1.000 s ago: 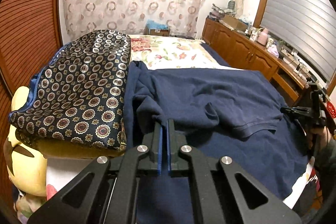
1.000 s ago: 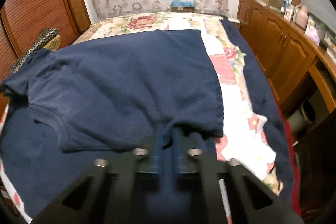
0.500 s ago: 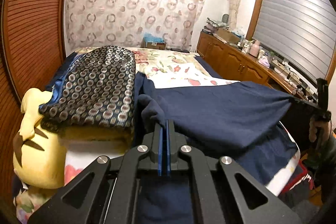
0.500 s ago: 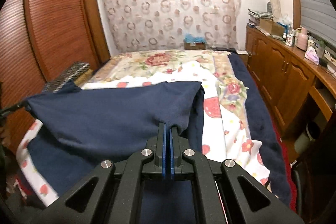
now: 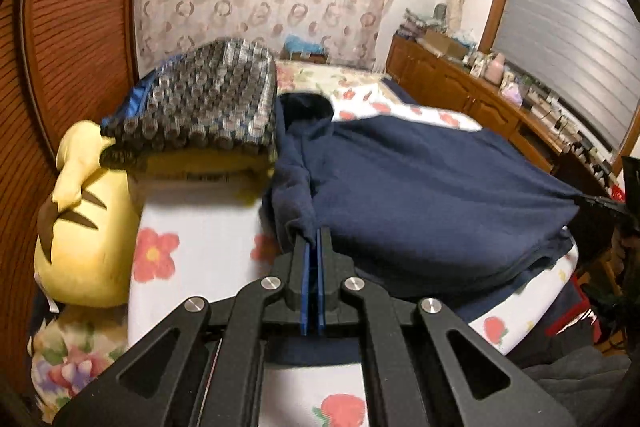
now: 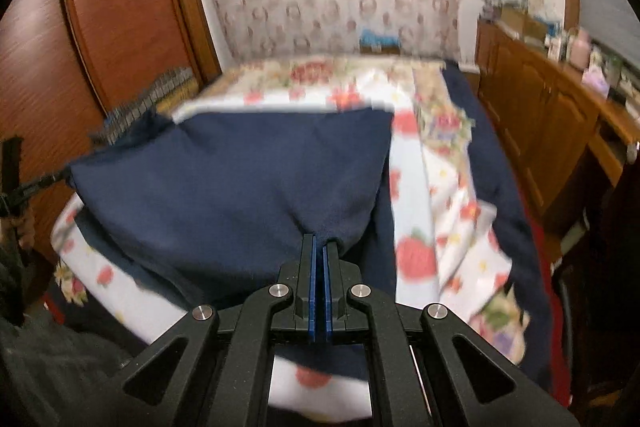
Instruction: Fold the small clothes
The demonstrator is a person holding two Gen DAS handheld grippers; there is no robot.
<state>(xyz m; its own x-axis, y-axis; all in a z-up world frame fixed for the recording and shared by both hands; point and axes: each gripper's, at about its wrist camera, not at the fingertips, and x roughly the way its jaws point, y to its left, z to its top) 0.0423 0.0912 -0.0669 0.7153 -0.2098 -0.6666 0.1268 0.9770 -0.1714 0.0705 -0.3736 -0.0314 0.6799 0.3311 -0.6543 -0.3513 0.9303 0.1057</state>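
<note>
Above the flower-printed white bedsheet (image 5: 208, 227), one dark navy knit garment (image 5: 420, 195) hangs stretched between two black two-finger grippers. The left gripper (image 5: 313, 239) and right gripper (image 6: 320, 245) each pinch a corner with jaws fully closed. One yellow plush pillow (image 5: 84, 239) lies beside it. The right view is blurred.

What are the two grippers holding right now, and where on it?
Both hold the navy shirt: the left gripper pinches its left edge, the right gripper its right edge, the cloth stretched between them.
</note>
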